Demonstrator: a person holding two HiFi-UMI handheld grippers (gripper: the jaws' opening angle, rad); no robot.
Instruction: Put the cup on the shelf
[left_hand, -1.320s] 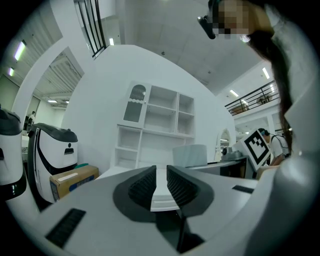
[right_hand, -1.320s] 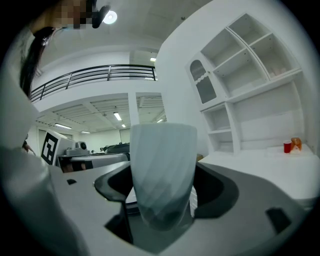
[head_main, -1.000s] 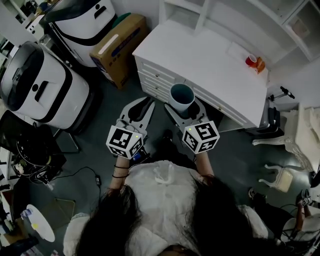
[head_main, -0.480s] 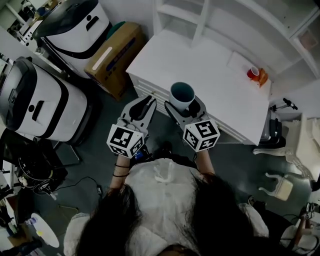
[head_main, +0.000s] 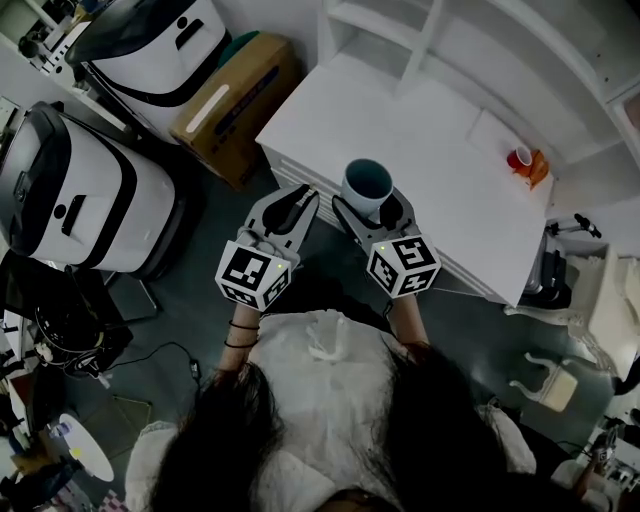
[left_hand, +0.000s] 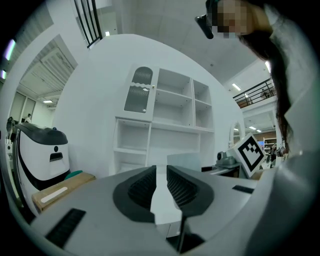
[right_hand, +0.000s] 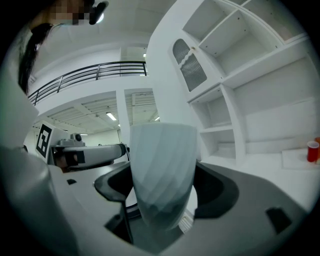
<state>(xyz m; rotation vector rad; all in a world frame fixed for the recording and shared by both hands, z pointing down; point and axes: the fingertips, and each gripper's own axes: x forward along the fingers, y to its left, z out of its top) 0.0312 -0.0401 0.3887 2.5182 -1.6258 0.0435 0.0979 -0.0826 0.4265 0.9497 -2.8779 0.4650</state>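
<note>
A pale blue-grey ribbed cup (head_main: 367, 187) (right_hand: 162, 170) stands upright between the jaws of my right gripper (head_main: 368, 205) (right_hand: 165, 187), which is shut on it just in front of the white cabinet's front edge. The white shelf unit (head_main: 480, 40) (right_hand: 240, 75) rises at the back of that cabinet's top (head_main: 420, 140), with open compartments. Close to the right gripper's left hangs my left gripper (head_main: 290, 208) (left_hand: 161, 187). Its jaws stand close together with only a narrow slit and nothing between them.
A small red cup (head_main: 518, 158) (right_hand: 313, 150) and an orange thing stand at the right of the cabinet top. Two white-and-black machines (head_main: 70, 190) and a cardboard box (head_main: 225, 100) stand on the floor at the left. Cables and white chairs (head_main: 545, 375) lie around.
Both grippers and the cup have drifted slightly forward toward the cabinet, and the head view has shifted. The grip on the cup is the same.
</note>
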